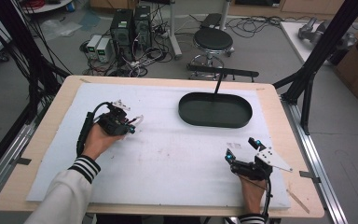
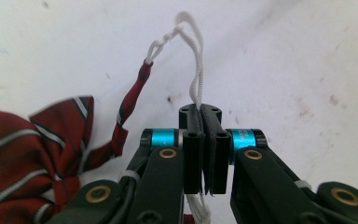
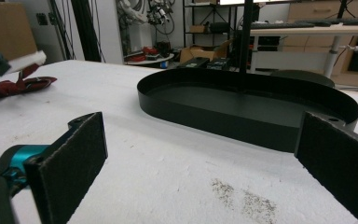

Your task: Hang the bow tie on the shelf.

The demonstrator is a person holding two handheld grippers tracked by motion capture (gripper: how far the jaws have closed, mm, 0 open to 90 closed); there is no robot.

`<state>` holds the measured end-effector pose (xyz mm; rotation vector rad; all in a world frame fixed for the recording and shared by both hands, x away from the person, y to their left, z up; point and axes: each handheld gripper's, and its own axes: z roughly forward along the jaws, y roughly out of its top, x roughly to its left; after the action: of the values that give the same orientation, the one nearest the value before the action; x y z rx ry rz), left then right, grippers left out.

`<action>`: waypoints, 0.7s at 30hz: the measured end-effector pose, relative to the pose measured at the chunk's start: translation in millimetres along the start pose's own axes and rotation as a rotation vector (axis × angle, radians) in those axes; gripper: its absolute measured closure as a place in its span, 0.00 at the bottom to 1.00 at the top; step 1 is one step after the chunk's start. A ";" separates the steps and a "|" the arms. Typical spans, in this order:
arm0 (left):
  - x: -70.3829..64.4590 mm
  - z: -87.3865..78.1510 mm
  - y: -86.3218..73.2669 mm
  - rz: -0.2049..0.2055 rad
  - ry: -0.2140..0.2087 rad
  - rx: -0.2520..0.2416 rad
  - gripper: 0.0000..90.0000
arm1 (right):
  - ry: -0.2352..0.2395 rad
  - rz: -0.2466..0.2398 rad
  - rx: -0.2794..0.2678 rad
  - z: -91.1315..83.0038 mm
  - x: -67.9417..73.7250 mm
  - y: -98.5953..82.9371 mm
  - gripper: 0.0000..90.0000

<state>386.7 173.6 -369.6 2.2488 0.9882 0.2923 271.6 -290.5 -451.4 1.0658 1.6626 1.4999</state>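
A dark red bow tie (image 2: 32, 149) with pale stripes lies on the white foam mat (image 1: 168, 154), trailing a white elastic cord (image 2: 196, 79). My left gripper (image 2: 204, 116) is shut on that cord, just right of the tie. In the high view the left gripper (image 1: 131, 127) sits at the mat's left, with the cord (image 1: 139, 120) poking out past it. My right gripper (image 1: 242, 149) rests open near the front right, nothing between its pads (image 3: 70, 163). It faces the black oval tray (image 3: 242, 116), with the bow tie (image 3: 18, 85) off to its left.
The black oval tray (image 1: 215, 109) is at the back right of the mat, its floor bare. A black post (image 1: 219, 81) rises behind it. Beyond the wooden table edge (image 1: 46, 121) are a stool (image 1: 213, 39), computers and cables on the floor.
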 end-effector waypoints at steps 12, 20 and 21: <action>-8.5 -20.3 20.0 0.019 0.013 -0.176 0.97 | 0.000 0.001 0.000 0.0 0.0 0.0 0.01; -19.8 -25.7 34.0 0.034 0.012 -0.262 0.97 | 0.000 0.000 0.000 0.0 0.0 0.0 0.01; -21.0 -26.3 35.6 0.034 0.014 -0.272 0.97 | -0.001 0.000 -0.001 0.0 0.1 0.0 0.01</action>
<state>381.1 153.2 -325.4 2.0203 0.8620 0.4314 271.5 -290.4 -451.4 1.0657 1.6614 1.5000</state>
